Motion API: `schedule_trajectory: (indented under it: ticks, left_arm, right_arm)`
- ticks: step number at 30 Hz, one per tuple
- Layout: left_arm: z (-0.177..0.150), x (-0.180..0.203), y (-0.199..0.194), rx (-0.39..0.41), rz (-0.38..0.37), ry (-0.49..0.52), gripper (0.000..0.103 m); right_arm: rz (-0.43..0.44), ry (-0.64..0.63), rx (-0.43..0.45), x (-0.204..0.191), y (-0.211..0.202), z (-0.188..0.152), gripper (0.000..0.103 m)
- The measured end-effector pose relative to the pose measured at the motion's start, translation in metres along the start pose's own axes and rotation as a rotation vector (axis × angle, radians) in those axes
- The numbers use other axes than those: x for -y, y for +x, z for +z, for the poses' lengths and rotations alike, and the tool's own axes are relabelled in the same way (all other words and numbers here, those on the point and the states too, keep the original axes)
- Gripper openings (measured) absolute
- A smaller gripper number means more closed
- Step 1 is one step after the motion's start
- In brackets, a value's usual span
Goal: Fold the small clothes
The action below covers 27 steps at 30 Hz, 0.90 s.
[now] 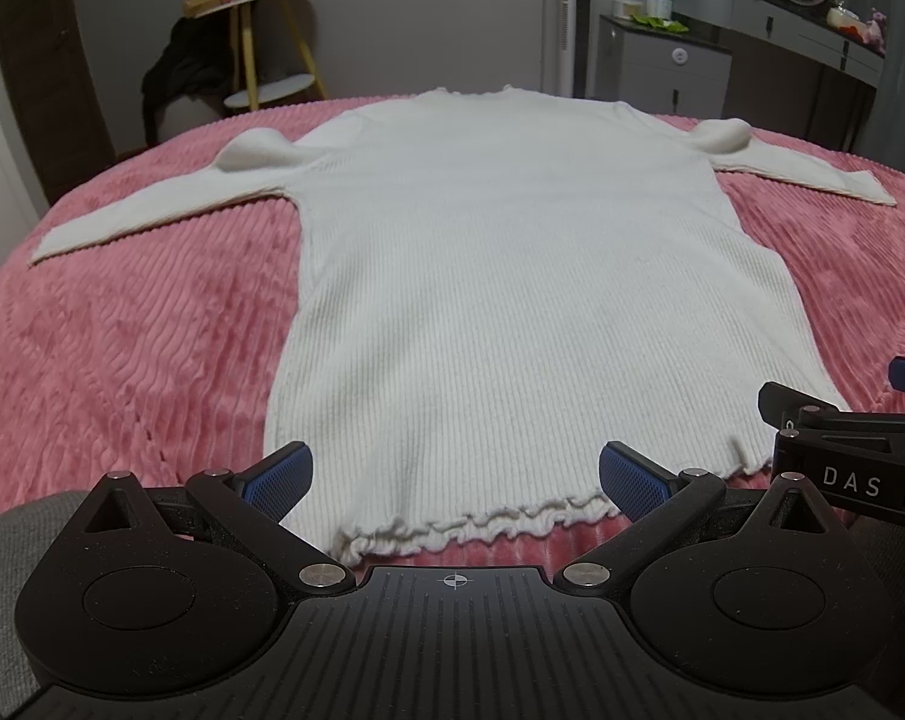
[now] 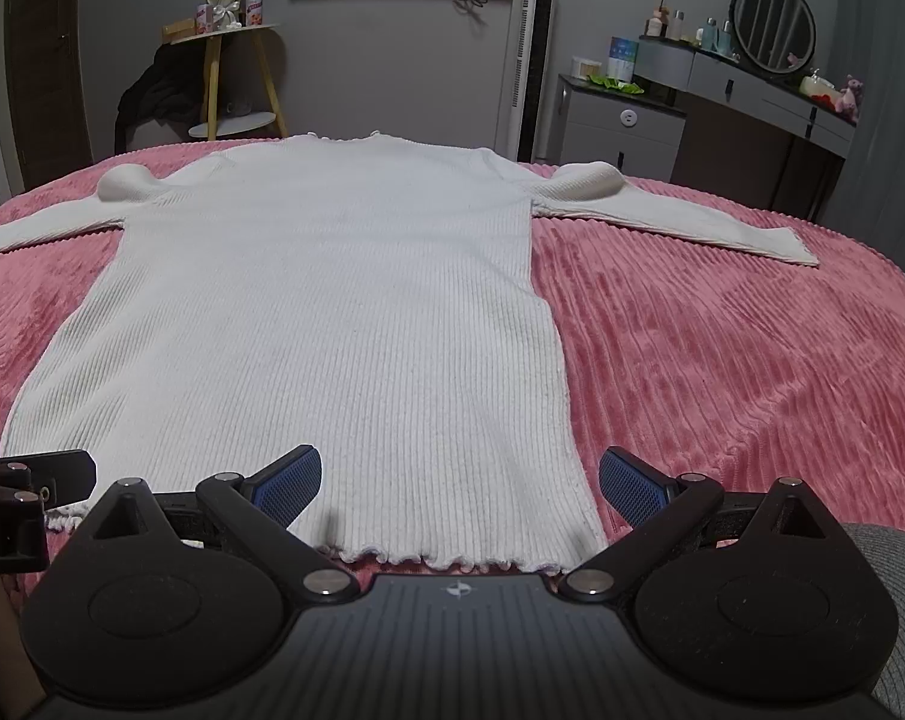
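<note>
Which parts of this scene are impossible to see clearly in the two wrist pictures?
- Left wrist view: the left gripper, jaws open, has its body over part of the white sweater hem.
- Right wrist view: the picture's left edge cuts off the sweater's sleeve end; the left gripper covers a hem corner, beside the open right gripper.
- Both views: the bottles on the dresser are too small to identify.
- The pink bedspread hides the bed.

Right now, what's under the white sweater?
The white sweater lies flat on the pink ribbed blanket, which shows all around it. Anything between sweater and blanket is covered; no bulges except the puffed shoulders.
</note>
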<state>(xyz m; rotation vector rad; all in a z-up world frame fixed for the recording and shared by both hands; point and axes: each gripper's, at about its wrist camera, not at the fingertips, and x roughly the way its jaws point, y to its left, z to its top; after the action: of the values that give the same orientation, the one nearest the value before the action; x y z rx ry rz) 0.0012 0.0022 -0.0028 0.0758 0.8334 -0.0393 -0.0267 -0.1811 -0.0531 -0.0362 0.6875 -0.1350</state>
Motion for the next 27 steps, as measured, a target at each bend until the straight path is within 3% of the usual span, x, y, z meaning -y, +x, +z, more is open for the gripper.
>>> schedule_trajectory:
  ticks: [27]
  left_arm:
    - [-0.0027, -0.0023, 0.0039, -0.007, 0.0, -0.008, 0.103]
  right_arm:
    - [-0.003, 0.013, 0.016, -0.0055, -0.0047, 0.0032, 0.099]
